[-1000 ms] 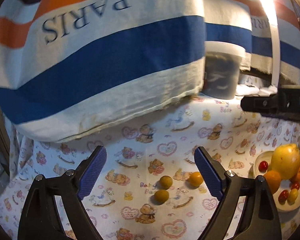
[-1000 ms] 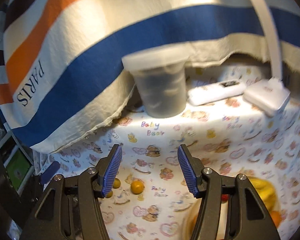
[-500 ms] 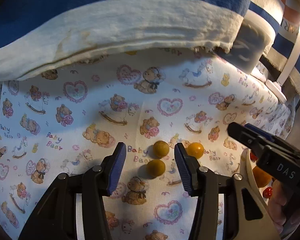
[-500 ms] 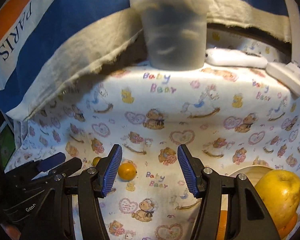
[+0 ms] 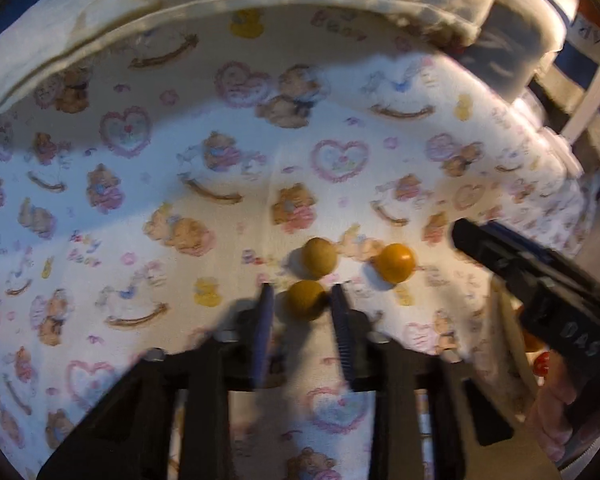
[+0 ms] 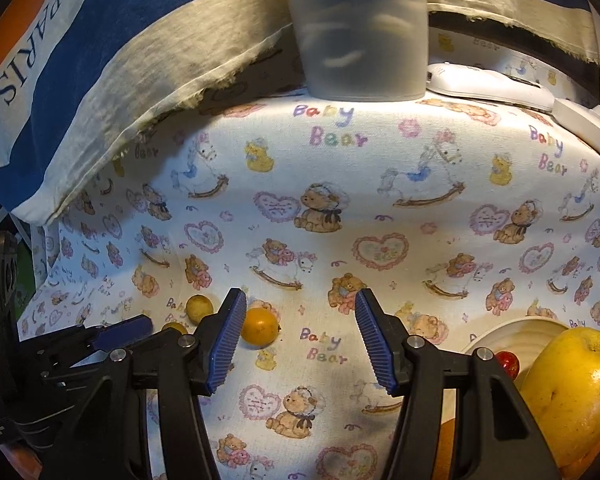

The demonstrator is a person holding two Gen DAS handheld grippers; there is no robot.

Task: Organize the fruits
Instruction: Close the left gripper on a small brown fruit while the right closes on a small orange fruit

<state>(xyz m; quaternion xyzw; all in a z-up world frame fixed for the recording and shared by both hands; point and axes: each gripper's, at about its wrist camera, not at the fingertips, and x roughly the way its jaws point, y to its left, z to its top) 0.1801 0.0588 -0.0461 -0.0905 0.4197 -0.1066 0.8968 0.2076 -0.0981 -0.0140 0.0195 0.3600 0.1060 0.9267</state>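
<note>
My left gripper [image 5: 302,304] just been closing, now clenching dull yellow fruit [image 5: 305,300] on bear-print cloth [image 5: 140,208]. My right gripper [image 6: 300,340] hovering spread, grasping nothing.

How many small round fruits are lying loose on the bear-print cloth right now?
3. A dull yellow one sits between the left gripper's jaws, another just beyond it, and a brighter orange one to their right.

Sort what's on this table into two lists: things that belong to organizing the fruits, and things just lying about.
Belongs to the job: three small yellow-orange fruits, white plate, big yellow fruit and red cherry tomato on the plate.

Lying about: translucent tub, white remote, striped PARIS cloth.
</note>
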